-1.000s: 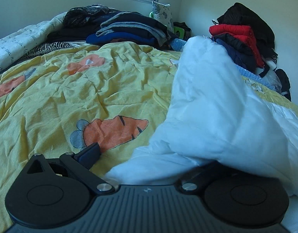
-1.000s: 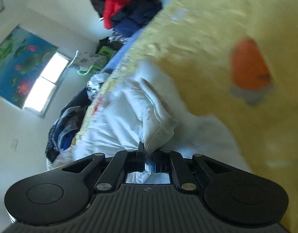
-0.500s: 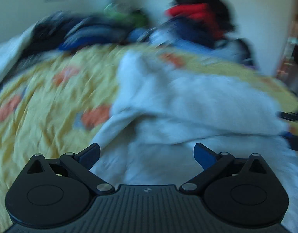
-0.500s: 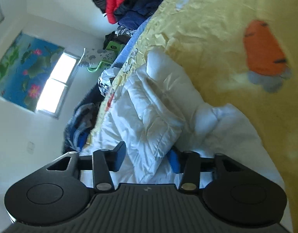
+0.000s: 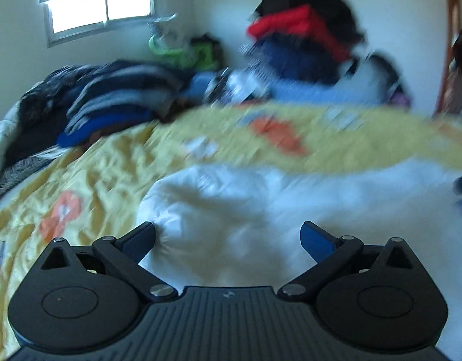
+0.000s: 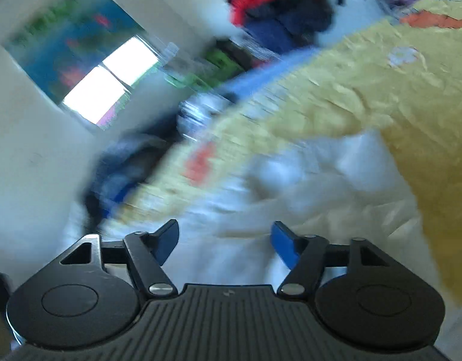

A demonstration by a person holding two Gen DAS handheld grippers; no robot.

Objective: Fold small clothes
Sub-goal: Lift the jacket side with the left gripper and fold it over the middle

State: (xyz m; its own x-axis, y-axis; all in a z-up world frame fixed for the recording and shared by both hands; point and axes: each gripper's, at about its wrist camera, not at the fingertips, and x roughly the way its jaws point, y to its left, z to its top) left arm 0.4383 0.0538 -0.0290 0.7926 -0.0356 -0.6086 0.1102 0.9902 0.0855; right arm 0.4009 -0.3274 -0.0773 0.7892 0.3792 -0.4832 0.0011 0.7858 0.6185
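White fabric fills the foreground: a puffy white garment (image 5: pixel 246 210) lies crumpled on a yellow carrot-print bedspread (image 5: pixel 89 177), directly ahead of both handheld tools. The left gripper (image 5: pixel 227 237) hangs over the garment's near edge with its jaws spread wide and nothing between them; its blue-padded fingers (image 5: pixel 313 237) flank the cloth without pinching it. The right gripper (image 6: pixel 226 240) is likewise parted, jaws wide and empty, with the garment (image 6: pixel 306 186) just beyond its tips. Beyond the garment, on the far side of the bedspread, sits a stack of dark folded clothes (image 5: pixel 116 96), and further on a heap topped by red and black jackets (image 5: pixel 300 36) rises against the wall. A window (image 5: pixel 101 9) glows above the stack. Both views are heavily blurred.
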